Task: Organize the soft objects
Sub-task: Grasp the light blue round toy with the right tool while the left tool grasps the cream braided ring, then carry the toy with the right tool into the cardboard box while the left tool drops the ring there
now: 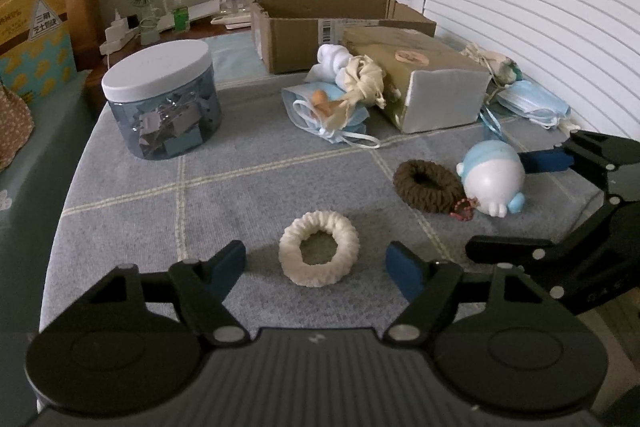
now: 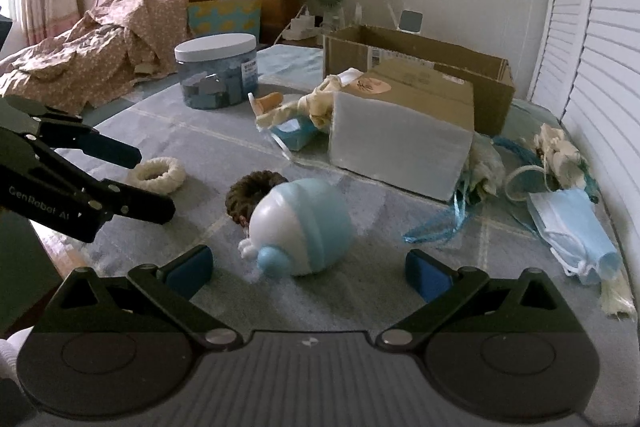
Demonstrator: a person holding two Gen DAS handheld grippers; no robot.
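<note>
A cream scrunchie point(image 1: 319, 253) lies on the grey checked cloth, between the tips of my open left gripper point(image 1: 316, 269); it also shows in the right wrist view point(image 2: 159, 175). A brown scrunchie point(image 1: 429, 185) lies further right, touching a blue-and-white round soft toy point(image 1: 492, 179). My right gripper point(image 2: 310, 273) is open with the toy point(image 2: 302, 227) just ahead, between its tips. The brown scrunchie point(image 2: 252, 193) sits behind the toy. Face masks and cloth strips point(image 1: 340, 107) are piled by the boxes, and more masks point(image 2: 576, 231) lie at the right.
A lidded clear jar of clips point(image 1: 162, 99) stands at the left. An open cardboard box point(image 1: 336, 27) and a closed carton point(image 1: 432, 83) stand behind. Shutter doors point(image 1: 540, 7) line the right side. The bed edge drops at the left. Rumpled brown fabric point(image 2: 80, 63) lies on the bed.
</note>
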